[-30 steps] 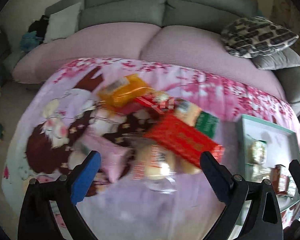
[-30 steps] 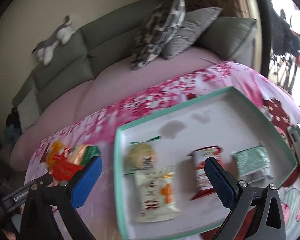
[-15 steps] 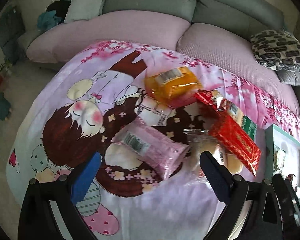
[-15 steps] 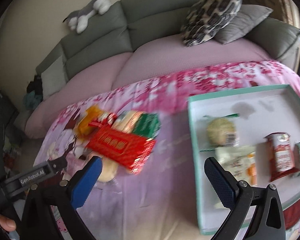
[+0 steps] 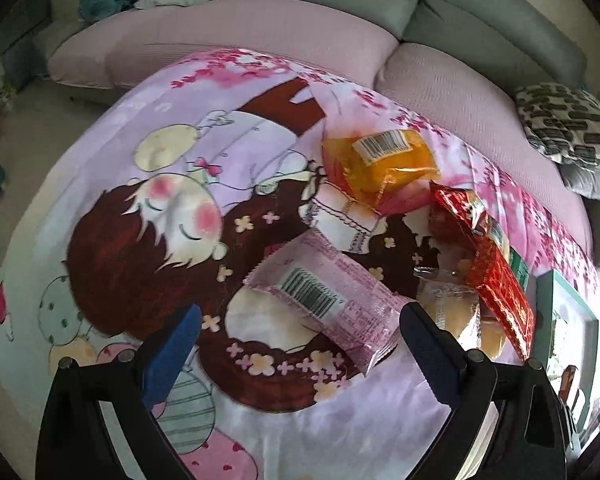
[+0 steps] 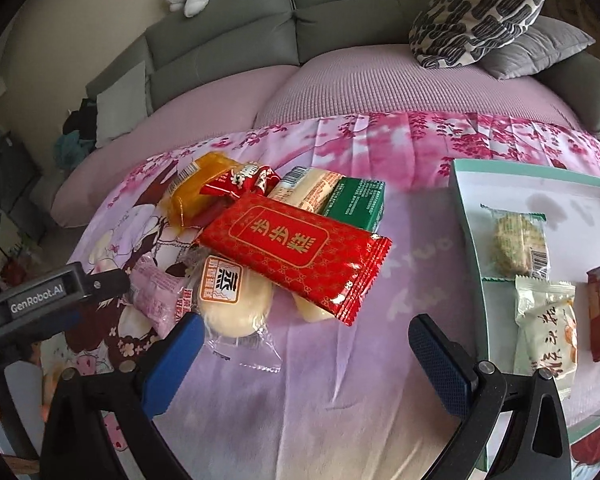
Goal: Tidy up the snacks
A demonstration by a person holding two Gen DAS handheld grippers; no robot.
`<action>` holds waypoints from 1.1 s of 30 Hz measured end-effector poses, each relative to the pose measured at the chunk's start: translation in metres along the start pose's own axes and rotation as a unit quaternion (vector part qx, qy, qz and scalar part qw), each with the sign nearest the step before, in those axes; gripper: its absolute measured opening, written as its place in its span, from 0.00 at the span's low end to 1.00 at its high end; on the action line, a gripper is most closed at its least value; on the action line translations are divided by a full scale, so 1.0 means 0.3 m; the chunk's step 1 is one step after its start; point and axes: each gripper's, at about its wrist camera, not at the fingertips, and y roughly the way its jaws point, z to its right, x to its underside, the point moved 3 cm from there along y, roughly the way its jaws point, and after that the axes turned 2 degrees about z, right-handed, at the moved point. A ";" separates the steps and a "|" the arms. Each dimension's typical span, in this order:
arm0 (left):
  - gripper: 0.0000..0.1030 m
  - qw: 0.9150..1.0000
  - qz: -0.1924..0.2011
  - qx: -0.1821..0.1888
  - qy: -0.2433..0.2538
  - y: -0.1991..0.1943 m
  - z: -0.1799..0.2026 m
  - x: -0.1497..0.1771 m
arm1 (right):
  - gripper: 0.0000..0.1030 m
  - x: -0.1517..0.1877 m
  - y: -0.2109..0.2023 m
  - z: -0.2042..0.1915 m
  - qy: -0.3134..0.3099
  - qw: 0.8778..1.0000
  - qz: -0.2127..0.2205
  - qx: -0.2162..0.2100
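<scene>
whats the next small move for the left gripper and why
Probably ease the open left gripper down and forward around the pink packet. It lies flat between the fingers, apart from the pile, and nothing is held yet; the tray has room.

Soft daylight fills both views, brightest at the right edge. Glare streaks the red packet point(image 6: 296, 250) and the clear wrapper point(image 6: 236, 312) in the right wrist view. Shadows are faint. Fisheye distortion bends the sofa point(image 6: 340, 12) and darkens every corner. The left wrist view's right edge is slightly blurred around the tray point(image 5: 556, 300).
</scene>
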 end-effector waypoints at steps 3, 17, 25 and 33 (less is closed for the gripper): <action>0.96 1.000 -0.023 0.018 -0.007 0.035 0.000 -0.004 | 1.00 0.003 0.001 -0.002 -0.002 1.000 0.000 0.005; 0.96 0.998 -0.041 -0.036 -0.038 0.196 0.003 -0.051 | 1.00 -0.008 0.008 0.029 0.014 1.000 0.001 0.011; 0.96 0.996 -0.065 -0.054 -0.023 0.216 -0.004 -0.017 | 1.00 -0.014 -0.008 0.057 0.022 1.000 0.005 0.011; 0.83 0.997 -0.059 -0.051 -0.001 0.208 0.006 -0.019 | 0.99 -0.053 -0.032 0.038 -0.020 1.000 0.019 0.010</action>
